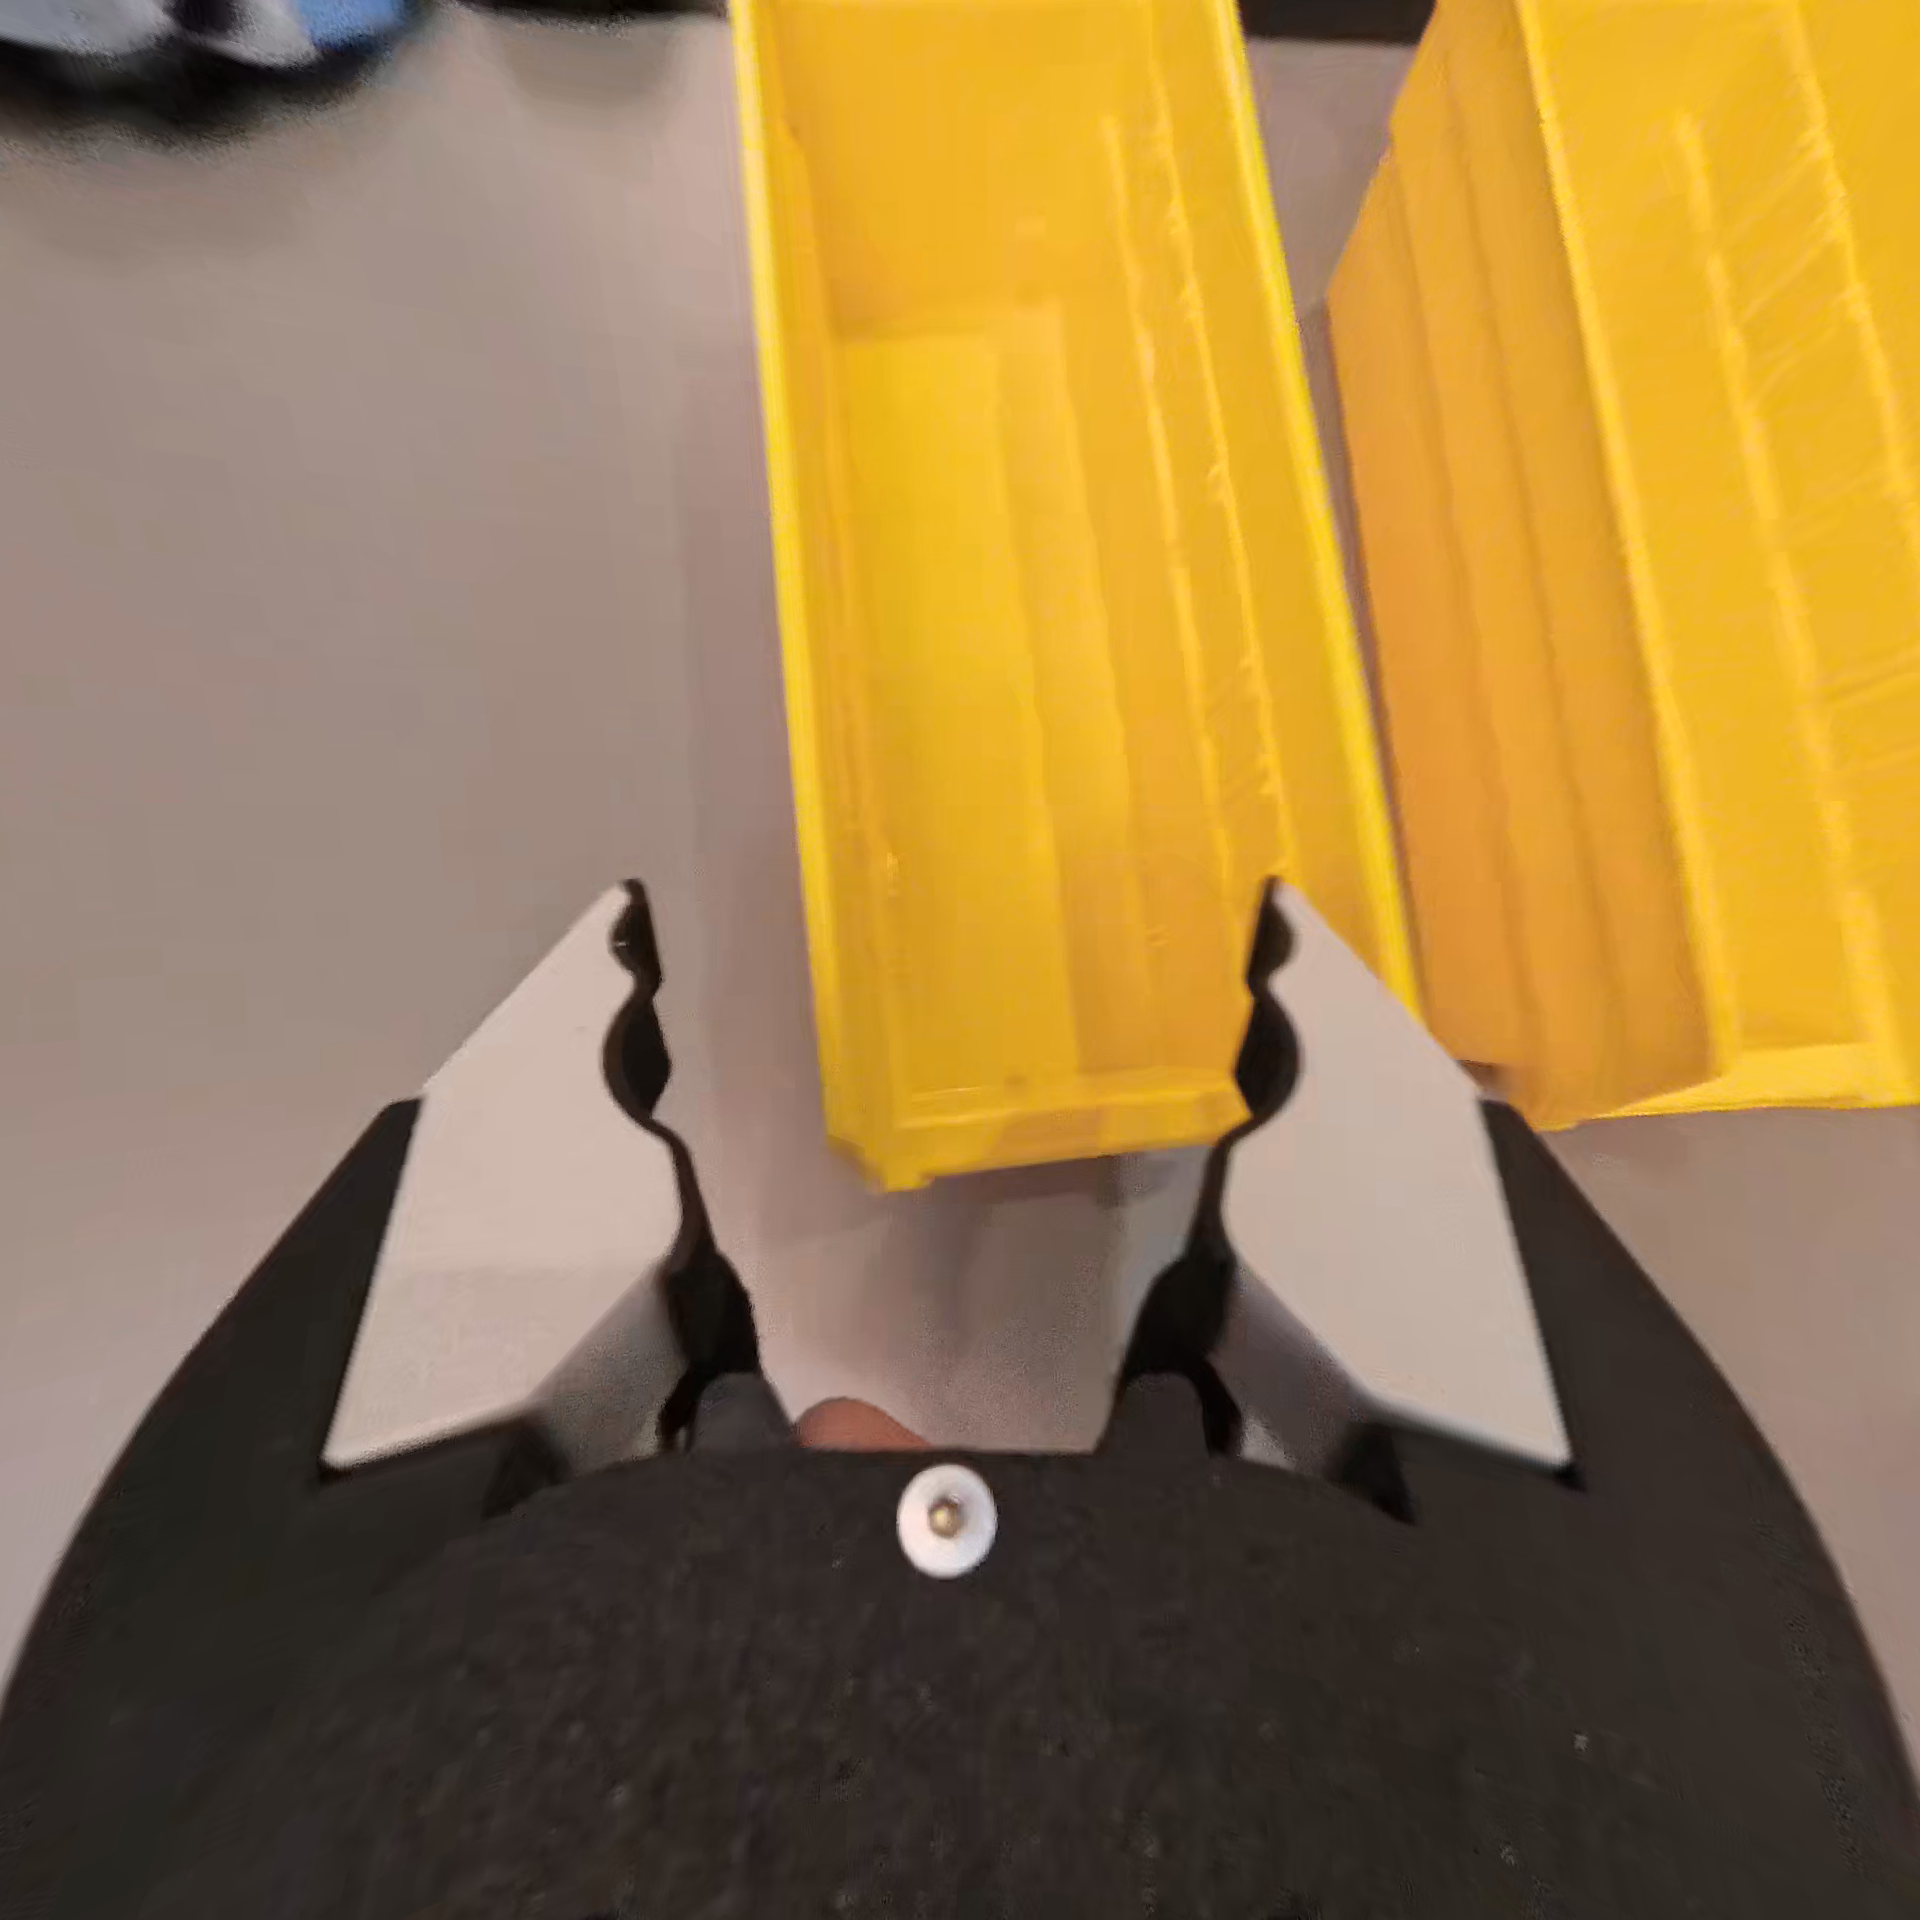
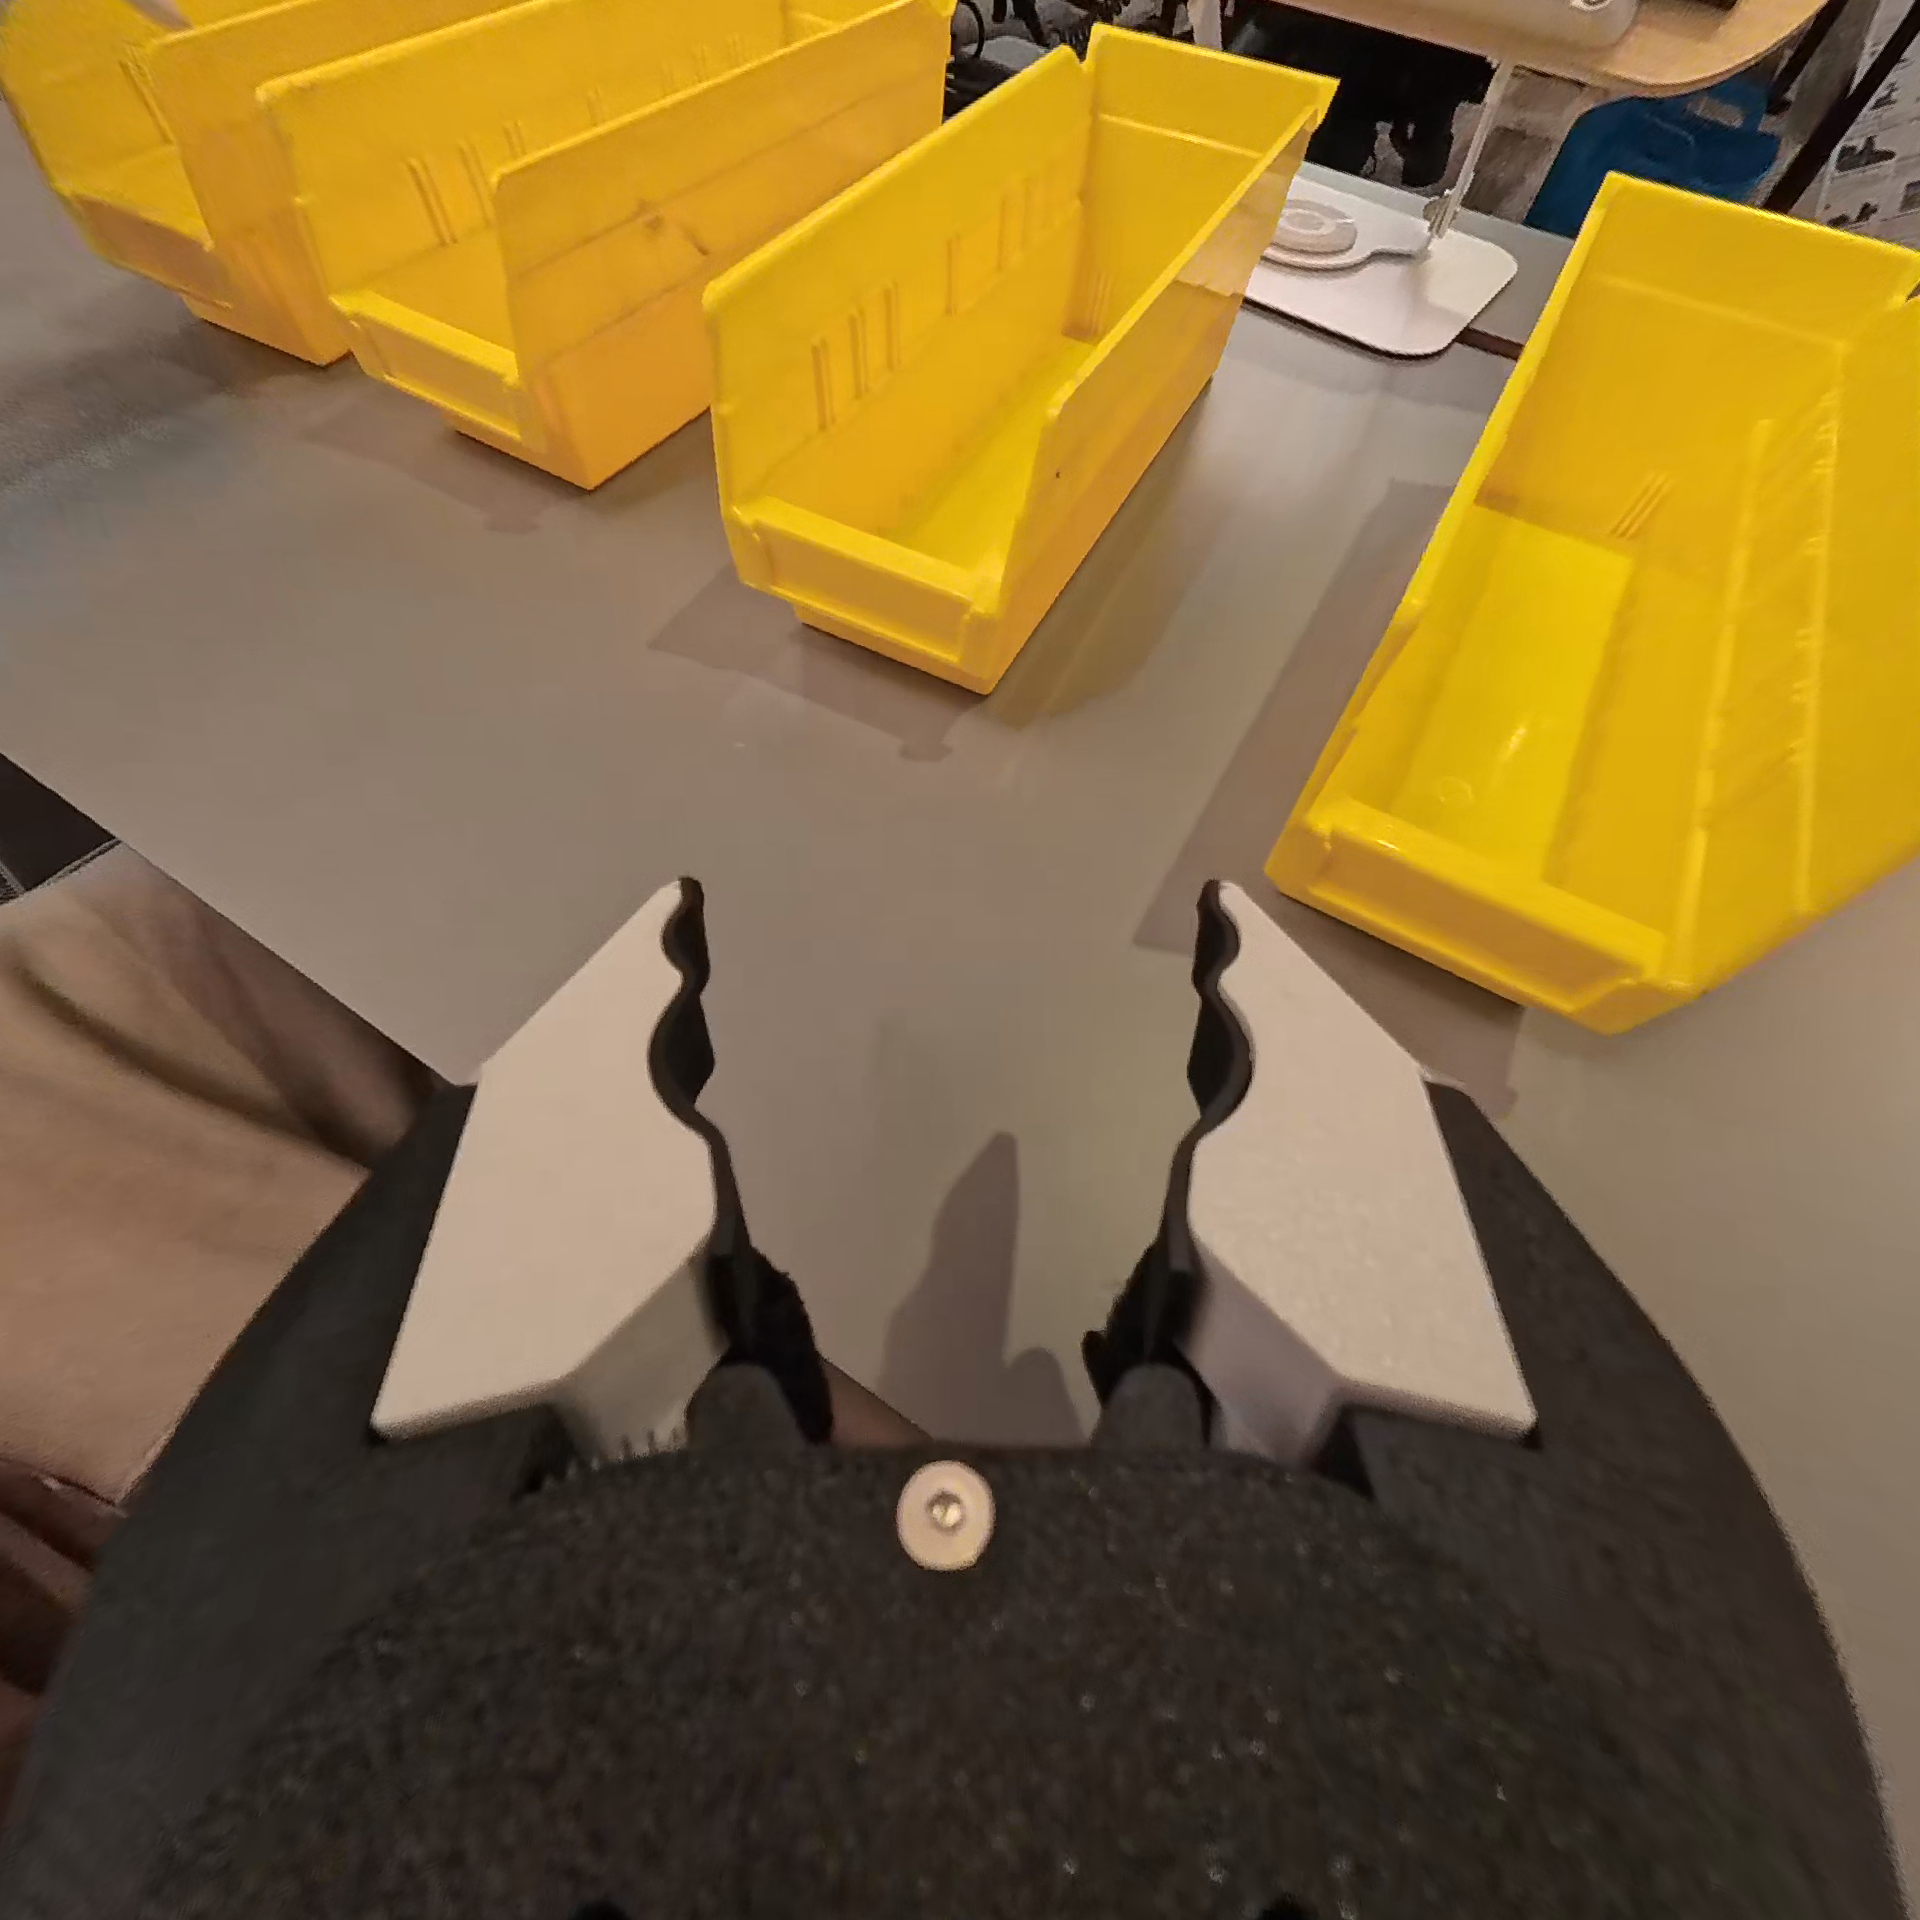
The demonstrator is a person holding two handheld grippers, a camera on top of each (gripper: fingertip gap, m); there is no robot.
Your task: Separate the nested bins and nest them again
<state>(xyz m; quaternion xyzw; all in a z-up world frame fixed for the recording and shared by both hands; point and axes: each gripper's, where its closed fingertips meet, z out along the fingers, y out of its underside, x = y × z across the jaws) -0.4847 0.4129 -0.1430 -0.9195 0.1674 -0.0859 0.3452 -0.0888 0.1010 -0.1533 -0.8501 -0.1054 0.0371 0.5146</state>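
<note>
In the left wrist view my left gripper (image 1: 954,894) is open and looks down on a long yellow bin (image 1: 1039,623) on the grey table (image 1: 364,623). The bin's near end lies between the fingers; the right fingertip (image 1: 1283,956) overlaps its right corner and the left finger is apart from it. A second yellow bin (image 1: 1662,623) lies beside it on the right. In the right wrist view my right gripper (image 2: 948,894) is open and empty above bare table. One yellow bin (image 2: 987,416) stands ahead and another bin (image 2: 1610,675) to the right.
More yellow bins (image 2: 499,239) stand side by side at the back left. A white flat stand base (image 2: 1382,270) sits at the table's far edge. The table's near left edge (image 2: 208,831) borders beige cloth (image 2: 156,1091). A dark blurred object (image 1: 208,31) lies far left.
</note>
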